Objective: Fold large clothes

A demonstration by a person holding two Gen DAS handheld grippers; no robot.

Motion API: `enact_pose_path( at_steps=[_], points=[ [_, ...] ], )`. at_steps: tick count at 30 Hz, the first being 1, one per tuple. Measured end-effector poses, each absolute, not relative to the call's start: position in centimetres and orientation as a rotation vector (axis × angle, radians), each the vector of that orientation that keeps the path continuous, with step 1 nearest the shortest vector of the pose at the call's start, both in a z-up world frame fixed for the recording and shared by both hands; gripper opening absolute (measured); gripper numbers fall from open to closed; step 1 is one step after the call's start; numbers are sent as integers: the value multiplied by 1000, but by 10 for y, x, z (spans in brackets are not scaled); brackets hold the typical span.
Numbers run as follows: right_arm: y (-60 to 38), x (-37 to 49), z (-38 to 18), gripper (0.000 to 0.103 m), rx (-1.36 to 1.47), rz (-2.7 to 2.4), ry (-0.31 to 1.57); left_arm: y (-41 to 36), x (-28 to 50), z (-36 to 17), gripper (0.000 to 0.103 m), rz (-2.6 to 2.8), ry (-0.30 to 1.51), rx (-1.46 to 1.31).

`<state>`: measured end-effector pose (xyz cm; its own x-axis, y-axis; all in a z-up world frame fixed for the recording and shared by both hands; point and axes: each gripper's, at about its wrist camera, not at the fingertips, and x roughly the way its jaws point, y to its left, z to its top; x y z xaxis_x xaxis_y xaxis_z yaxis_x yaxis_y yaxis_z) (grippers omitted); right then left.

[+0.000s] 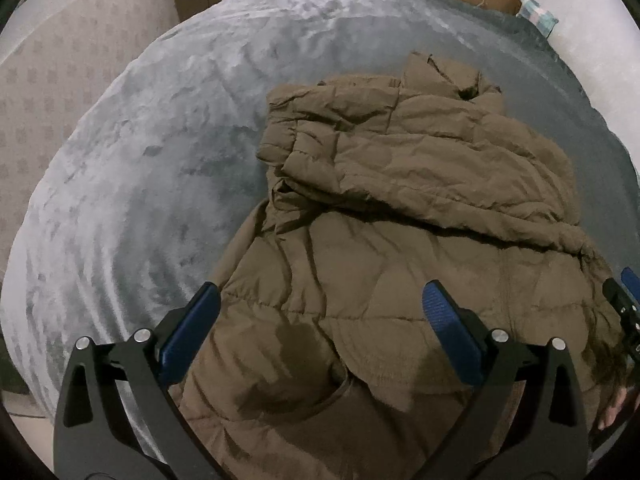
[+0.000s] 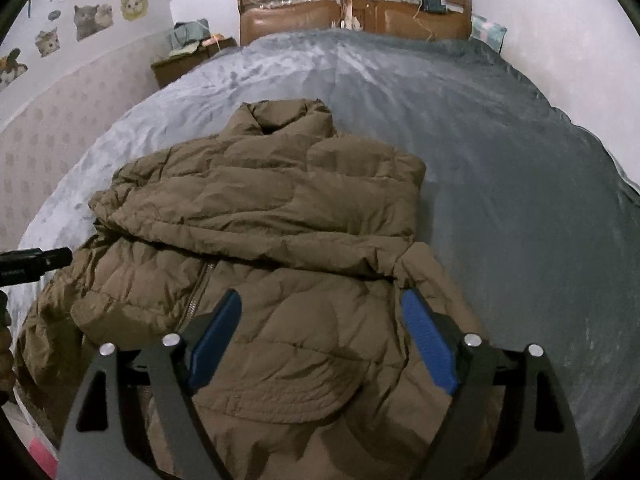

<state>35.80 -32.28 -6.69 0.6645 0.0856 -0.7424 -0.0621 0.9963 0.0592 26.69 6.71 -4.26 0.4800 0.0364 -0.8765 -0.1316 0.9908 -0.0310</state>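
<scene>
On the near half of the grey bed [image 2: 500, 168] lies a brown padded jacket [image 2: 280, 208], sleeves folded across, collar far; it looks puffy, light and springy, best taken at the near hem corners. Left gripper [image 1: 322, 334] and right gripper [image 2: 320, 340] hover spread, empty

We see dim, flat indoor light in both views, colours muted. Soft shadows fall on the jacket [image 1: 400, 240] at lower centre. Fisheye bends the bed [image 2: 480, 160] edges; black corners vignette. Detail is smeared and slightly soft.
</scene>
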Motion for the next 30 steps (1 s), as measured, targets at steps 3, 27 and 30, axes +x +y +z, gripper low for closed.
enact_pose_path(
  at_steps=[3, 27, 30],
  points=[
    [-326, 355, -69, 85, 81, 95, 823, 66, 264, -44, 100, 106, 1030, -92],
    [-342, 257, -79, 98, 212, -31, 736, 84, 180, -58, 100, 133, 924, -94],
    [-341, 242, -75, 98, 142, -75, 708, 94, 167, -64, 100, 146, 922, -109]
  ],
)
